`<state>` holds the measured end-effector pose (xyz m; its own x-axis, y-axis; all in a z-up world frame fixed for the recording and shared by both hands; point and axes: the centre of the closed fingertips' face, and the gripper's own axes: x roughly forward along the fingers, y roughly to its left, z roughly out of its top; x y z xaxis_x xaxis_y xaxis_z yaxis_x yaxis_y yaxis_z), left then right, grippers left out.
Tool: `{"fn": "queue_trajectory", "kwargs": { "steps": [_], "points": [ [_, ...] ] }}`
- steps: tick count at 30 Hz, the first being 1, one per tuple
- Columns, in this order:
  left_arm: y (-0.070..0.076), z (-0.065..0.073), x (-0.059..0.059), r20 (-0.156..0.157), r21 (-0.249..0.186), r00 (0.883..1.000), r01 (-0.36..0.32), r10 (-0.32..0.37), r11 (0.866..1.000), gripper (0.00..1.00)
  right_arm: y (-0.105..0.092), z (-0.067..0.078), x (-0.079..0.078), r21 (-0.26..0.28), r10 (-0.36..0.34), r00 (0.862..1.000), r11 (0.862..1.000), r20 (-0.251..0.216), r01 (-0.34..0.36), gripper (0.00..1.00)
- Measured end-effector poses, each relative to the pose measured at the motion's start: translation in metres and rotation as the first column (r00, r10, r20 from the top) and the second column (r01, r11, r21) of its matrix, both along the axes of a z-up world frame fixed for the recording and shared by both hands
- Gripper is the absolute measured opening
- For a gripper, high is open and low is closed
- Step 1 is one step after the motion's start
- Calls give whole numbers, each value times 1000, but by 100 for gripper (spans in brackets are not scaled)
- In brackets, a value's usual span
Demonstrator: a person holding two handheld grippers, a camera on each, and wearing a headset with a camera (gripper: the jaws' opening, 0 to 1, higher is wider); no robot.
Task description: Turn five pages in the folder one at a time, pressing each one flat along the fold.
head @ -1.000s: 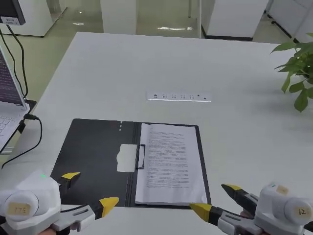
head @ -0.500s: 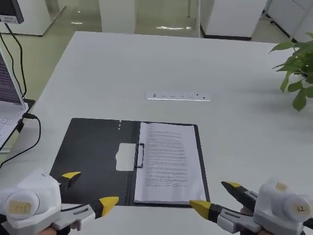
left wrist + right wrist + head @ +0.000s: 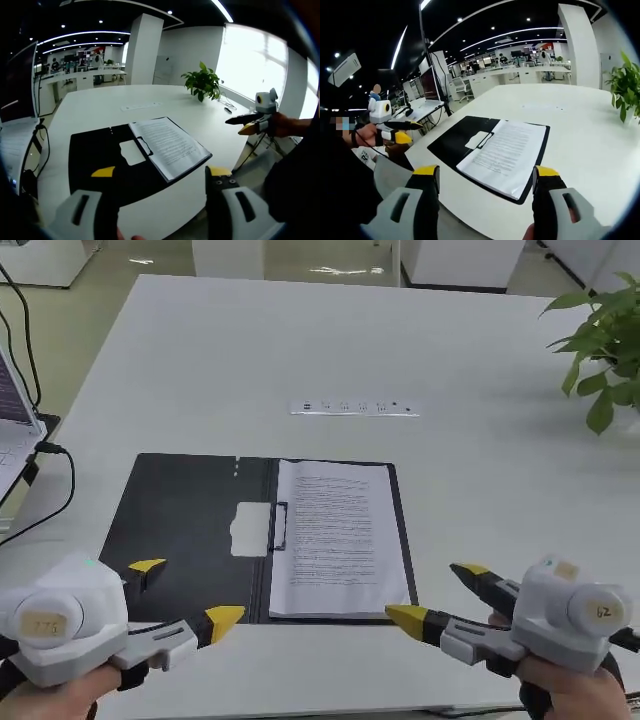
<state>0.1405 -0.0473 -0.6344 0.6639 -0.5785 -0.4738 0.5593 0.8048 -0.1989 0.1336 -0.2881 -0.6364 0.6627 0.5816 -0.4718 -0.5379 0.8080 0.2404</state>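
Note:
A black folder lies open on the white table, its left cover bare and a stack of printed pages clipped on its right half. The folder and pages also lie ahead in the left gripper view, and the pages in the right gripper view. My left gripper hovers open over the folder's near left corner, with nothing between its yellow tips. My right gripper hangs open just off the folder's near right corner, apart from the paper.
A power socket strip is set into the table beyond the folder. A potted plant stands at the far right. A laptop with a black cable sits at the left edge. The table's near edge runs just below both grippers.
The head camera has tilted down, so the whole scene sits higher in view. Both grippers stay open near the folder's near corners; the folder and pages have not moved.

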Motion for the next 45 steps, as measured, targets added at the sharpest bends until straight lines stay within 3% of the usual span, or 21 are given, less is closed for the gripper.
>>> {"fn": "queue_trajectory", "kwargs": {
  "steps": [12, 25, 30, 45],
  "points": [
    [-4, -2, 1, -4, 7, 1000, 18, -18, 1000, 70, -4, -2, -2, 8, -19, 1000, 1000, -6, 19, 76],
    [-21, -3, 6, -27, 5, 998, 57, -57, 998, 68, -6, -4, -5, 19, -35, 999, 999, -27, 35, 75],
    [-30, 3, 14, -31, -50, 997, 66, -68, 997, 68, -7, -3, -4, 37, -49, 998, 998, -30, 50, 74],
    [-52, 8, 40, -19, -31, 990, 136, -137, 990, 68, -12, -3, -4, 49, -69, 997, 996, -35, 71, 75]
  ]
}}
